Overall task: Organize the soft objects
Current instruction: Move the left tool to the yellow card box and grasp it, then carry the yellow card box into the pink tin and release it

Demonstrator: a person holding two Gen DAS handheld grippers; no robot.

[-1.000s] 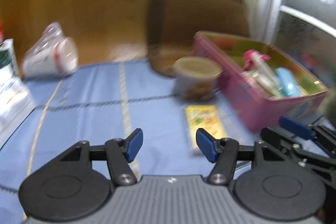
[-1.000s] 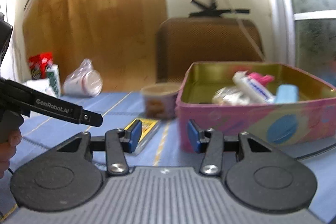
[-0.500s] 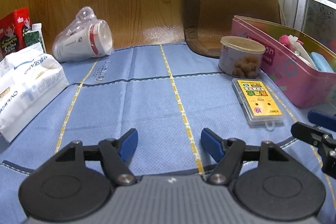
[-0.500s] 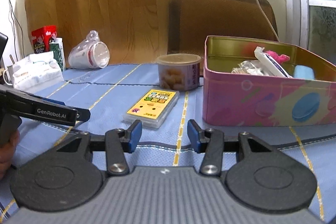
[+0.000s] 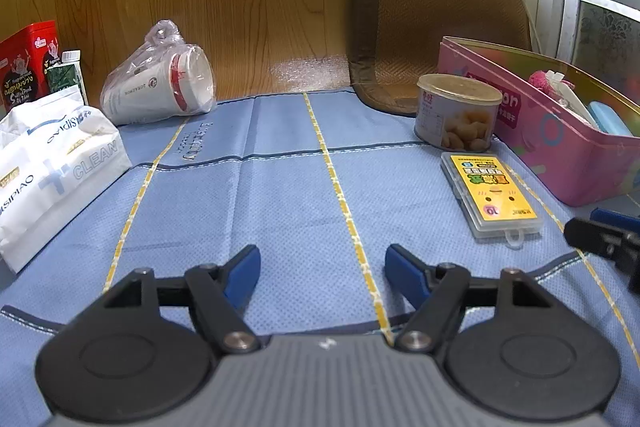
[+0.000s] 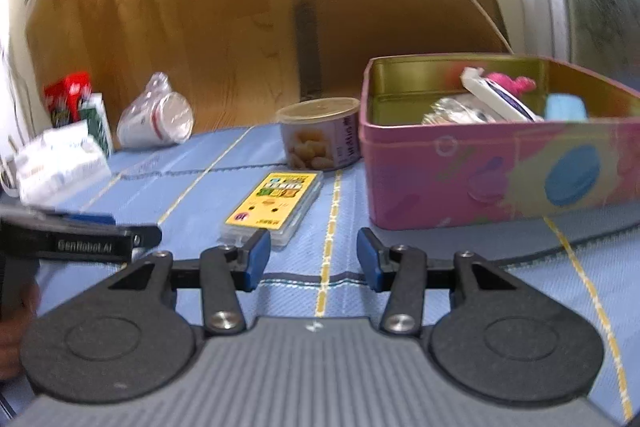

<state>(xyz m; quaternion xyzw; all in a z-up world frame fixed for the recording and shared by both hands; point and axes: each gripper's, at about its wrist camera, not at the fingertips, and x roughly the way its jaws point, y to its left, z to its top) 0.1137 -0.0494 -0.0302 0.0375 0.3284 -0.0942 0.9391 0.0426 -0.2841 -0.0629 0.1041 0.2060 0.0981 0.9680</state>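
A pink tin stands at the right on the blue cloth. It holds a pink plush, a white tube, a blue item and a crinkly clear packet. A white tissue pack lies at the left edge. My left gripper hovers low over the bare cloth; its jaws are opening with nothing between them. My right gripper is open and empty, in front of the tin and just right of a yellow card case.
A round snack can stands left of the tin, behind the card case. Bagged paper cups lie at the back left near a red box. A brown woven cushion leans on the wall behind.
The left gripper swung left from the tin towards the middle of the cloth, sank a little, and its jaws widened. The right gripper tilted slightly, its jaws unchanged.
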